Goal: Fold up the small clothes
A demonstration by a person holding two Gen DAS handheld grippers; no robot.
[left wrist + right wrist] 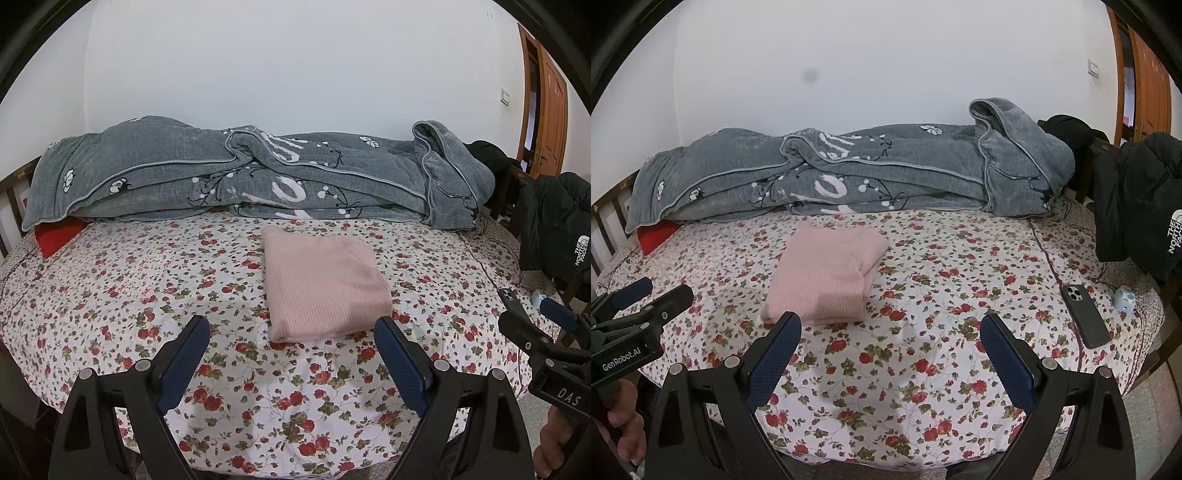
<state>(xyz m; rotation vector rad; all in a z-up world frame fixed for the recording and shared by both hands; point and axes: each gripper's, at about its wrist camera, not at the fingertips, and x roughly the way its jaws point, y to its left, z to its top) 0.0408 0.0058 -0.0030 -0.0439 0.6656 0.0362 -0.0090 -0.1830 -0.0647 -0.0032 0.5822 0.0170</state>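
A pink ribbed garment (pixel 325 284) lies folded into a neat rectangle on the floral bedsheet (pixel 147 295); it also shows in the right wrist view (pixel 827 277). My left gripper (pixel 291 332) is open and empty, held above the sheet just in front of the garment's near edge. My right gripper (pixel 890 332) is open and empty, to the right of the garment and apart from it. Each gripper shows at the edge of the other's view: the right one (pixel 535 314), the left one (pixel 650 291).
A rumpled grey quilt (pixel 240 173) lies along the wall. A red item (pixel 59 236) peeks from under its left end. A black phone (pixel 1086 317) and a small blue object (pixel 1124 297) lie at the bed's right edge. A black jacket (pixel 1145 206) hangs at right.
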